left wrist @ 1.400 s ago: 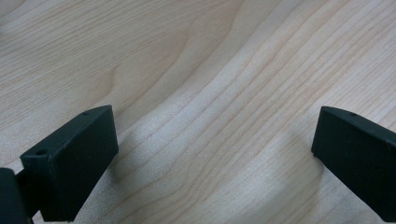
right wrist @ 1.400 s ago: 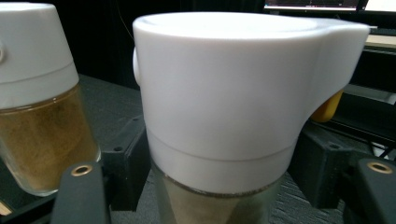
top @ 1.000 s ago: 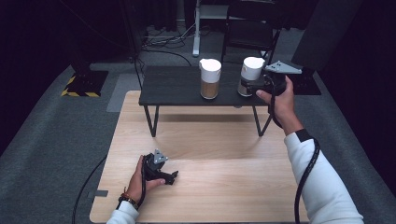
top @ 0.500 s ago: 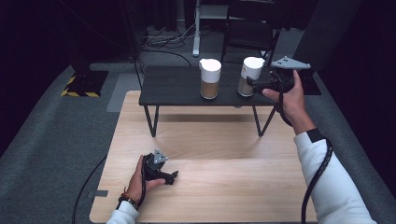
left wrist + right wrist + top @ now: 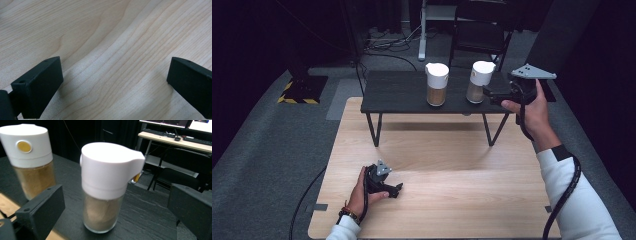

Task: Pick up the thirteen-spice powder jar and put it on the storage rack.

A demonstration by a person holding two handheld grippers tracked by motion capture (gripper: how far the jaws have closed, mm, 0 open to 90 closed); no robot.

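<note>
My right gripper point(image 5: 117, 205) spread wide, unclamped, around white-capped glass spice jar point(image 5: 106, 187) mid-frame near black table's point(image 5: 402, 95) right edge; gaps both sides. Left gripper point(image 5: 384, 181) spread wide, resting lower-left on light wood board point(image 5: 112, 37).

Near jar point(image 5: 105, 187): white cap, clear glass, tan powder.
Far jar point(image 5: 31, 157): white cap, yellow dot, tan powder.
Surface point(image 5: 402, 92): black.
Board point(image 5: 437, 165): pale wood grain.
Right gripper point(image 5: 117, 220): black.
</note>
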